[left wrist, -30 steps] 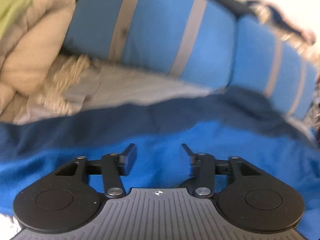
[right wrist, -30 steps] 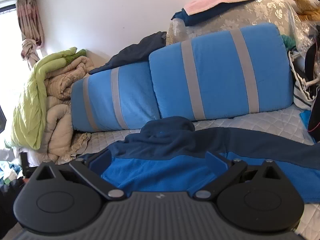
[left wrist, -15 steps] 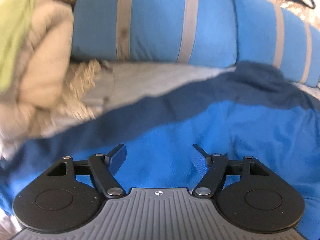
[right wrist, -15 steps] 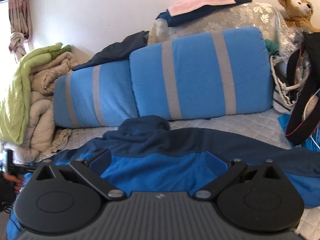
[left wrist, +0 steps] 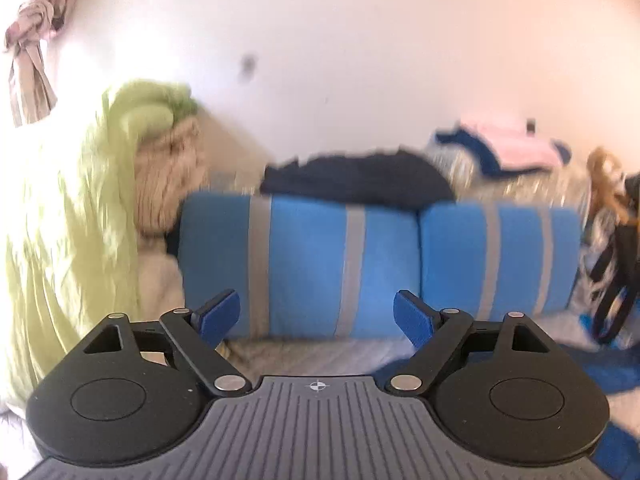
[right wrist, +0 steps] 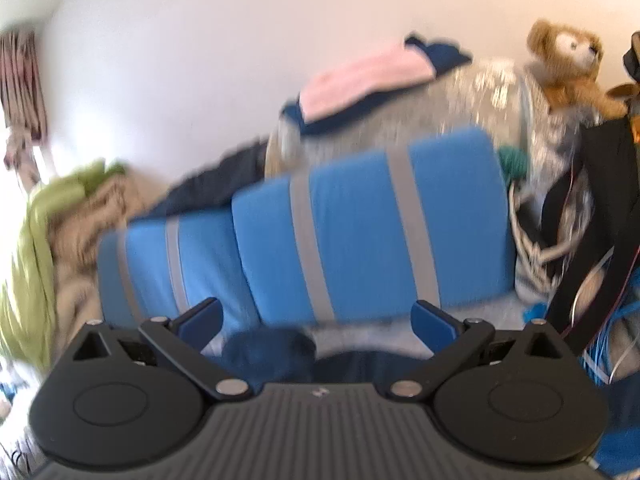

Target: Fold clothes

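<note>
- The blue hooded jacket (right wrist: 268, 354) is seen lying on the quilted bed cover (right wrist: 380, 332), in front of the blue cushions; only its dark hood and collar show in the right wrist view, low in the frame just above the gripper body.
- In the left wrist view a strip of the same jacket (left wrist: 580, 364) is noted at the lower right, again in front of the cushions.
- The left gripper (left wrist: 317, 314) is held clear of the jacket — its jaws have just been opening and stand wide, with nothing between the blue pads.
- The right gripper (right wrist: 316, 320) is likewise spread wide; the hood is seen below and between its fingers, but no pad is pressed on cloth.
- Two blue cushions with grey stripes (left wrist: 320, 264) are propped side by side against the white wall (left wrist: 360, 60), directly behind the jacket.
- A dark garment (left wrist: 360, 178) is draped over the top of the left cushion.
- Behind the right cushion a silver patterned bundle (right wrist: 460, 100) is recorded, with pink and navy folded clothes (right wrist: 360, 76) laid on top.
- A brown teddy bear (right wrist: 568, 64) is seated to the right of that bundle.
- To the left of the cushions a green and beige pile of bedding (left wrist: 80, 220) is stacked — a knotted curtain (left wrist: 28, 40) hangs above it.
- To the right of the cushions black straps and a bag (right wrist: 580, 220) are hung; details are blurred.
</note>
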`<state>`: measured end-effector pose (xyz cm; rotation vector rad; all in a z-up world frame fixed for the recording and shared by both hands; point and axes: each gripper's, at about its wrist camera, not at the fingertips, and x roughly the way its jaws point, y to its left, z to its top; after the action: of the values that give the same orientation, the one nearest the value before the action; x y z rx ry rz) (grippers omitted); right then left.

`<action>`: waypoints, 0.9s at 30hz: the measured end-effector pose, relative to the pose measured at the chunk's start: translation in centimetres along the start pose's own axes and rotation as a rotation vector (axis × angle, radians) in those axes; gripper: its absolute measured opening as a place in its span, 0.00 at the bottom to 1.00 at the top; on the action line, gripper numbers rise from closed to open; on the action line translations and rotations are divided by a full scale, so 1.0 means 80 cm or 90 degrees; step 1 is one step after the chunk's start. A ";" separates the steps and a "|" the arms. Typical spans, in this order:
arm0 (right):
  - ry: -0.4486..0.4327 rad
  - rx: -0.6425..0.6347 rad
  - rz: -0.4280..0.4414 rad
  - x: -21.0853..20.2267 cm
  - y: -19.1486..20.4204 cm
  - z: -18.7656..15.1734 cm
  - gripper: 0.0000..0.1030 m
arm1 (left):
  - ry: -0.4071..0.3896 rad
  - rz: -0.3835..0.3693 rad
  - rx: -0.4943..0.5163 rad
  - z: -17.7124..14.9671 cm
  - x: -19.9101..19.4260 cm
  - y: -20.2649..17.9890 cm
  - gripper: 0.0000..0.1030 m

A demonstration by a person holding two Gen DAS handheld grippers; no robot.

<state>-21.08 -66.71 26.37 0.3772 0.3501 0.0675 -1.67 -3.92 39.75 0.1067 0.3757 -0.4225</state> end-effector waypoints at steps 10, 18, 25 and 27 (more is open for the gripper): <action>-0.063 0.001 -0.038 -0.003 -0.024 0.115 1.00 | -0.124 0.012 -0.037 0.019 0.028 -0.023 0.84; -0.052 -0.029 -0.107 0.066 -0.050 0.110 1.00 | -0.048 0.006 -0.026 -0.028 0.158 -0.053 0.84; 0.025 -0.074 -0.111 0.146 -0.036 0.072 1.00 | 0.011 -0.047 -0.031 -0.068 0.250 -0.070 0.84; 0.063 -0.090 -0.097 0.174 -0.027 0.059 1.00 | 0.031 -0.064 -0.034 -0.078 0.275 -0.075 0.84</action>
<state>-6.40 -68.59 25.17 0.2069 0.4675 -0.0382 12.28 -16.63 25.51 0.0456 0.4420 -0.5100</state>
